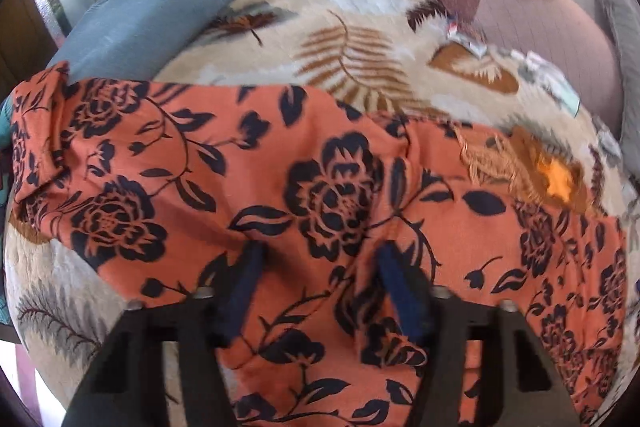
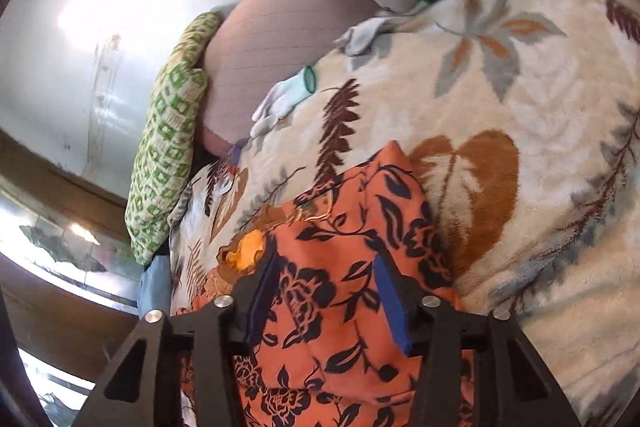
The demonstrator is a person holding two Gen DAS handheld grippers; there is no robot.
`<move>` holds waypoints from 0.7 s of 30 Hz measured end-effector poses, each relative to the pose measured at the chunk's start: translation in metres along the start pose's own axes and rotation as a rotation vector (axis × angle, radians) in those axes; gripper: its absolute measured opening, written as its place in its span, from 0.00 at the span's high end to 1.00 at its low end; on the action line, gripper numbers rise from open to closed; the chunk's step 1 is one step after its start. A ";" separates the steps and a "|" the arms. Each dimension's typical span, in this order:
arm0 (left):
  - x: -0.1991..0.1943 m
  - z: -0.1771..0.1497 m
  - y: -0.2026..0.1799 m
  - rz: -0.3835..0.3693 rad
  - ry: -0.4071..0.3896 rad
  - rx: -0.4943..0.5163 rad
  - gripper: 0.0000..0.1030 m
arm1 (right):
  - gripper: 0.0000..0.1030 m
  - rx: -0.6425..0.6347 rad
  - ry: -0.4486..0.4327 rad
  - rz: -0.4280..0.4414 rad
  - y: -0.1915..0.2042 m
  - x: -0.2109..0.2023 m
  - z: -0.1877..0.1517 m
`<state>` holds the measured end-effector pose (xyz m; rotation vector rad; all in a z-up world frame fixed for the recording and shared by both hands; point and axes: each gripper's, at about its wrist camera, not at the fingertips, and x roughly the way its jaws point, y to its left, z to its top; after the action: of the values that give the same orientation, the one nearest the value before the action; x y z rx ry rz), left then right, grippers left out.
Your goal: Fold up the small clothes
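Orange floral garment [image 1: 328, 187] spread on leaf-print blanket [image 1: 360, 39]. Only right view shows pale glove [image 2: 284, 99]; only left, grey-blue pillow [image 1: 148, 23]. Left gripper [image 1: 320, 259], right gripper [image 2: 326, 267]: jaws part-open over cloth, grip unclear.

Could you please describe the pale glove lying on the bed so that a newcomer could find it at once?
Start at the cream leaf-print blanket covering the bed. At its far edge, beside the pinkish cushion, lies the pale glove. Its teal cuff sets it apart from the orange floral garment nearer the camera.
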<state>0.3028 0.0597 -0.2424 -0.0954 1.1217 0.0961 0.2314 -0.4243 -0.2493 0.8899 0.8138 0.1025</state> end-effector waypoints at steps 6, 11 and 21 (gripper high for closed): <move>-0.009 -0.005 -0.018 -0.027 -0.068 0.075 0.92 | 0.57 -0.001 0.031 0.073 0.005 0.018 0.013; -0.012 -0.007 -0.005 -0.081 -0.050 0.025 0.97 | 0.57 -0.016 0.115 -0.027 0.006 0.058 0.012; -0.025 -0.009 0.019 -0.099 -0.031 -0.023 0.98 | 0.67 -0.077 -0.037 -0.113 0.021 0.028 0.016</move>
<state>0.2814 0.0768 -0.2246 -0.1696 1.0829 0.0220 0.2667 -0.4104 -0.2446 0.7699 0.8188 0.0176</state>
